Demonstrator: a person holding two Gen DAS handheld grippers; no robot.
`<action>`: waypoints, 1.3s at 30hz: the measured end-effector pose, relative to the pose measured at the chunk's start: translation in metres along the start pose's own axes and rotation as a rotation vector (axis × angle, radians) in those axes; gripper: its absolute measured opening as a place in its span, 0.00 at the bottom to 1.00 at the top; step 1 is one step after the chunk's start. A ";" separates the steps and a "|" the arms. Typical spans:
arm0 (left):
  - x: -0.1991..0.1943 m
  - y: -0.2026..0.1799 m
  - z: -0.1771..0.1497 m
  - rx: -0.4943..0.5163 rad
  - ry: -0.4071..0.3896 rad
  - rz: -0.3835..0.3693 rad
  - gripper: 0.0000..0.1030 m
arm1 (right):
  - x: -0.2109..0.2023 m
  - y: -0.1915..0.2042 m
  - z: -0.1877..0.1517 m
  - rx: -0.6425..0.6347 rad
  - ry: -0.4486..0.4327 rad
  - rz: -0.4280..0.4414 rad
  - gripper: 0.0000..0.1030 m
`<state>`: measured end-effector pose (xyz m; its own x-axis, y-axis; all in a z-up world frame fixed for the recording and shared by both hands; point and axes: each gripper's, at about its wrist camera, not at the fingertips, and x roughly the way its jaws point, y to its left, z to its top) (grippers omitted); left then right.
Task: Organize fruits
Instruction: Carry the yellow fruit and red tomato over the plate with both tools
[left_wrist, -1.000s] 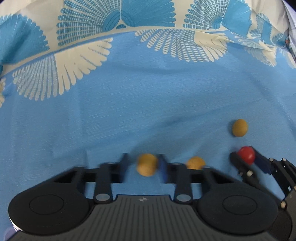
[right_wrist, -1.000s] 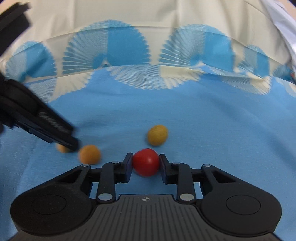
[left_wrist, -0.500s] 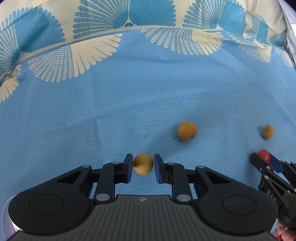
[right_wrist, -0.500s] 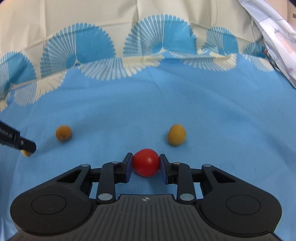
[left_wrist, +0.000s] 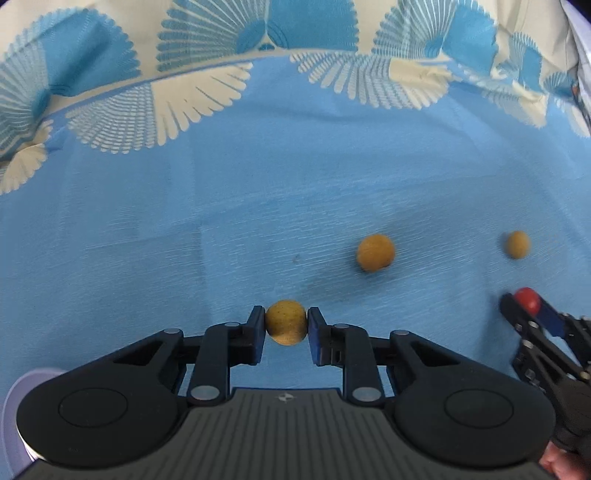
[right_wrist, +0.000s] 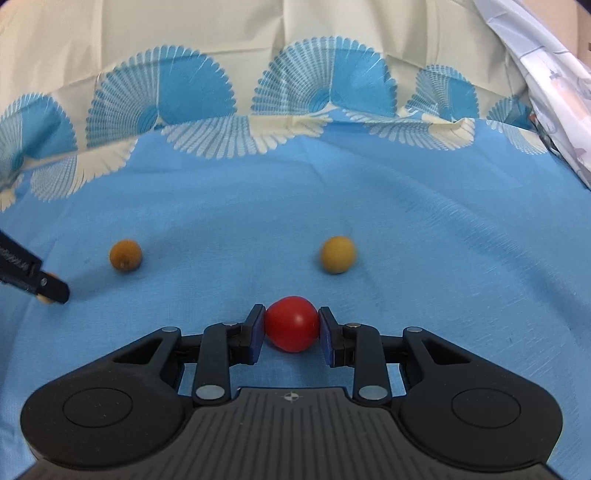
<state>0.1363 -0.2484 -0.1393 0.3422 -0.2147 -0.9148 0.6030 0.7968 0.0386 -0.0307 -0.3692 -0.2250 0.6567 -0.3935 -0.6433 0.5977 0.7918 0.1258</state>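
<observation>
Yellow-brown fruit (left_wrist: 286, 322) clamped in left tongs (left_wrist: 286, 325), just above the blue cloth (left_wrist: 221, 221). Red fruit (right_wrist: 291, 323) clamped in right tongs (right_wrist: 291, 325), likewise near the camera. Two more yellow-brown fruits loose on the cloth further out: one left (right_wrist: 125, 254), one right (right_wrist: 337, 254), well apart. No bowl or tray visible, so destination unclear. Judged early: two gripped, two left, nothing grouped yet.

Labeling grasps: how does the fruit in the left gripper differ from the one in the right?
The left gripper holds a yellow-brown fruit, dull and speckled; the right gripper holds a red fruit, glossy and smooth. The red one looks slightly wider between its fingers. Both are small, roundish, clamped at mid-body above the blue cloth.
</observation>
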 end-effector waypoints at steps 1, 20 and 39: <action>-0.010 0.001 -0.002 -0.018 0.006 0.003 0.26 | -0.001 0.000 0.001 0.001 -0.012 -0.007 0.31; -0.258 0.048 -0.191 -0.129 -0.102 0.107 0.26 | -0.250 0.050 -0.035 0.029 0.016 0.342 0.31; -0.343 0.099 -0.294 -0.263 -0.226 0.121 0.26 | -0.376 0.121 -0.064 -0.207 -0.085 0.506 0.31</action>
<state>-0.1328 0.0703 0.0606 0.5681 -0.2062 -0.7967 0.3528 0.9357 0.0093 -0.2348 -0.0956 -0.0156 0.8783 0.0302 -0.4772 0.1008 0.9639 0.2465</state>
